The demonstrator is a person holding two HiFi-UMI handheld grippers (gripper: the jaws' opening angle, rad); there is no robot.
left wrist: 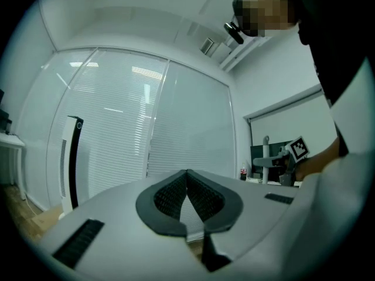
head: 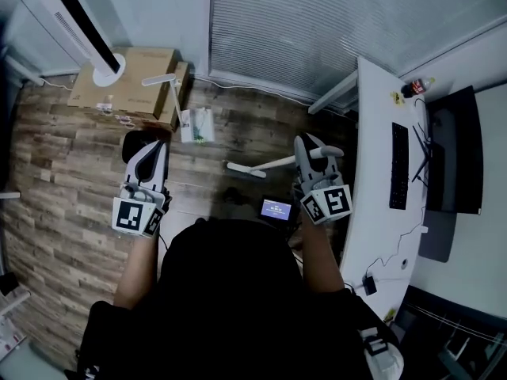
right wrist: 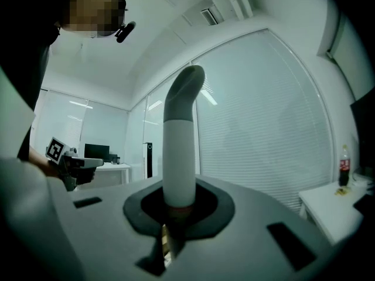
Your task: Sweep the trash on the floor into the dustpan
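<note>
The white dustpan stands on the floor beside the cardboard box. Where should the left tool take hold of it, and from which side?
Probably its thin white handle, which rises from the pan; the pan itself looks wide and flat. Come from the near side, where the left tool is, shut and empty: open it first, jaws across the handle.

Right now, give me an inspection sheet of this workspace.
Surface: wood floor.
Job's things: broom, head on the floor; white item by the box, possibly the dustpan, too small to confirm.
Clutter: cardboard box; small bits beside it.
Grippers: left hand-held gripper shut, nothing between its jaws; right hand-held gripper shut on the broom's handle.
Cables: adapter with a cord on the desk.
Surroundings: tower fan, blinds, keyboard, monitor, bottle.
</note>
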